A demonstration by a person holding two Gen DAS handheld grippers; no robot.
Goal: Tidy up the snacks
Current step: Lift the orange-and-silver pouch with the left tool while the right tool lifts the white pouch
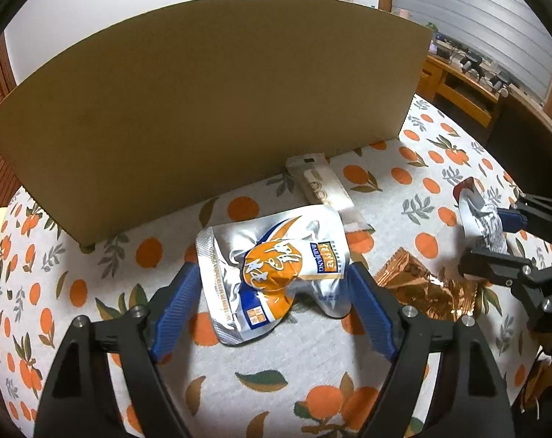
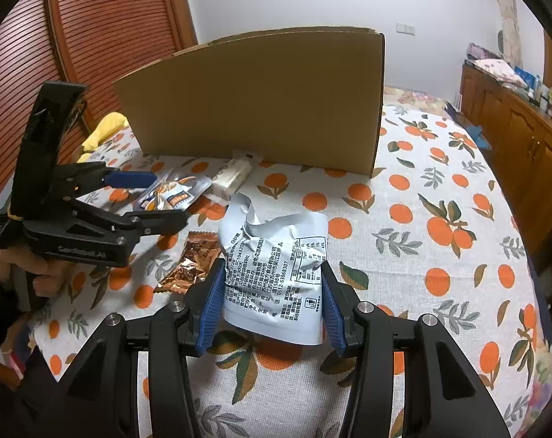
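Straddling an orange-and-silver foil pouch point(image 1: 276, 273) that lies on the tabletop point(image 1: 312, 383), the left gripper point(image 1: 272, 288) stands spread wide, its blue ribbed pads flanking the pouch's two side edges without clearly pressing them. The right gripper point(image 2: 272, 292) is clenched on a grey-white printed pouch point(image 2: 276, 273), its pads squeezing the pouch's sides so that the top crumples and stands up. Both pouches look light, thin and crinkly, with slick metallised skins that dent easily; the orange one bulges in the middle around a rounded lump, so a hold across its flat sealed borders would likely slip less than one over the bulge. A copper-coloured foil wrapper point(image 1: 422, 288) lies just beside the orange pouch, flat and wrinkled, and a pale, soft-looking packet point(image 1: 323, 186) rests near the foot of a cardboard box point(image 1: 210, 109), whose plain stiff wall stands upright at the back. The tablecloth, printed with oranges and leaves, looks woven and slightly rough, which should keep the slippery packets from sliding much.
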